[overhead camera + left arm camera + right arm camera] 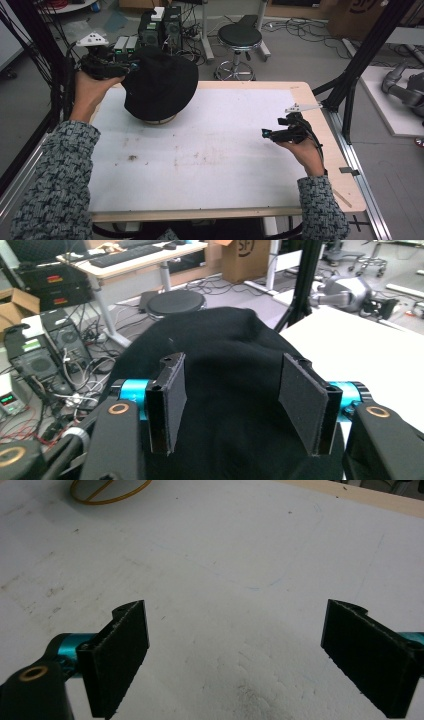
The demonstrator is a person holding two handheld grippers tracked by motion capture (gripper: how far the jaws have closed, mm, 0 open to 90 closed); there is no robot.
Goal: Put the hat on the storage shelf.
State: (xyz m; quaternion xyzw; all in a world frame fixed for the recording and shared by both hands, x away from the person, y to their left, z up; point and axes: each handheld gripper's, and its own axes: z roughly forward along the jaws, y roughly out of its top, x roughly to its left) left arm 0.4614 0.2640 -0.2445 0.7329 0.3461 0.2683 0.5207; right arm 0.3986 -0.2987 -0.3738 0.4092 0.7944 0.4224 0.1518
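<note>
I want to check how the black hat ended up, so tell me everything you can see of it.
The black hat is a soft, matte, knit-looking cap, rounded like a dome, draped over a light wooden stand whose base peeks out beneath it. It sits at the far left of the white table. The left gripper is at its left side, jaws apart with the fabric between them, pads not pressing it.

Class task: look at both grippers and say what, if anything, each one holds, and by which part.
Nothing is held. The left gripper stands open over the black knitted hat, its fingers not pressing it. The right gripper is open over the white table.
</note>
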